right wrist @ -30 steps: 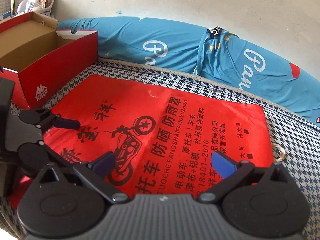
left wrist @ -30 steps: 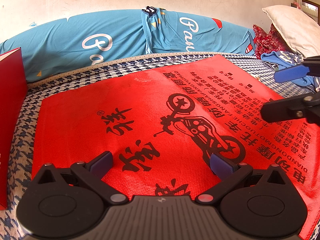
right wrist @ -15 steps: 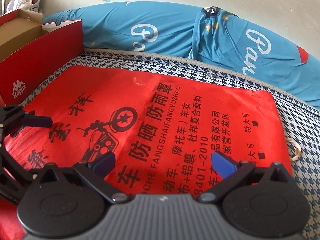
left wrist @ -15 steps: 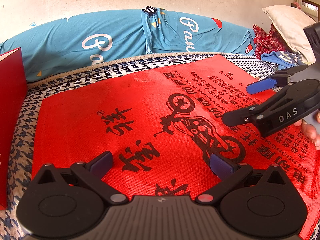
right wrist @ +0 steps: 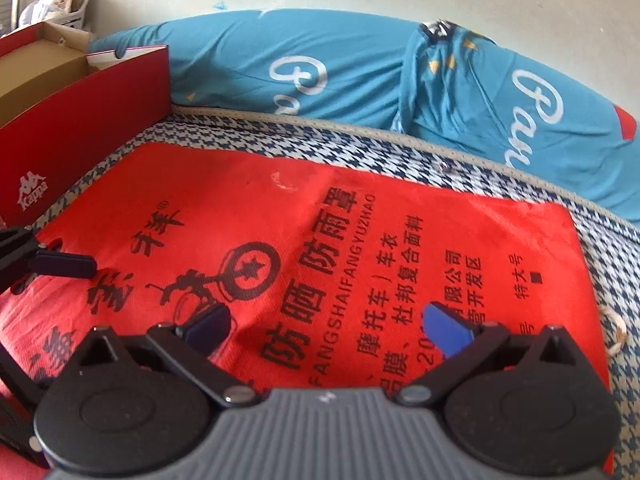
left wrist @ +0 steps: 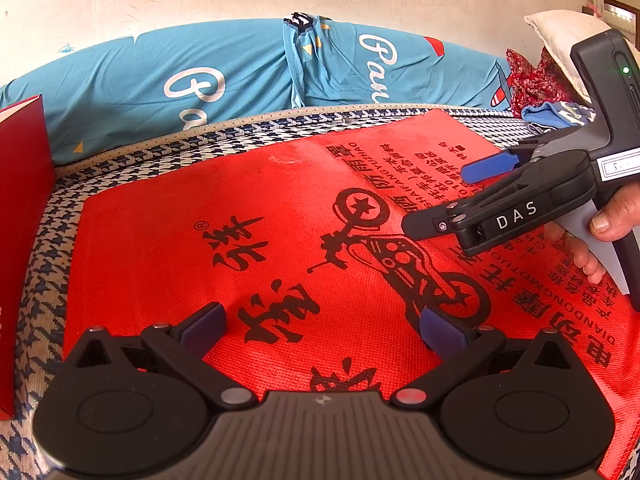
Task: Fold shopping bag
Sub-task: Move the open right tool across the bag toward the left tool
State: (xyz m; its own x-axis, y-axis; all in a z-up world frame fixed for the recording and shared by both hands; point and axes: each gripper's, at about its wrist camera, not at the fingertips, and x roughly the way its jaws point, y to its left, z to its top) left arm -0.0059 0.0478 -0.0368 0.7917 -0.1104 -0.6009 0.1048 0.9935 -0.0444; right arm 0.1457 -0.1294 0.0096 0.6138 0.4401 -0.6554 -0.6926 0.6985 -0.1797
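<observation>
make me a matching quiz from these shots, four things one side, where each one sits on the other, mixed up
Things:
1. shopping bag
2. shoe box
3. blue cloth
4. left gripper

Places:
A. along the wall
B. flat on the houndstooth cover
C. open above the bag's near edge
D. left of the bag

Pairs: 1-B, 2-D, 3-A, 4-C

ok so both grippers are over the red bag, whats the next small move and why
Probably lower the right gripper to the bag's near edge and pinch it. The red shopping bag lies flat and unfolded on the houndstooth mattress, and both the right gripper and the left gripper are open above it, holding nothing, so no fold can start without a grip.
</observation>
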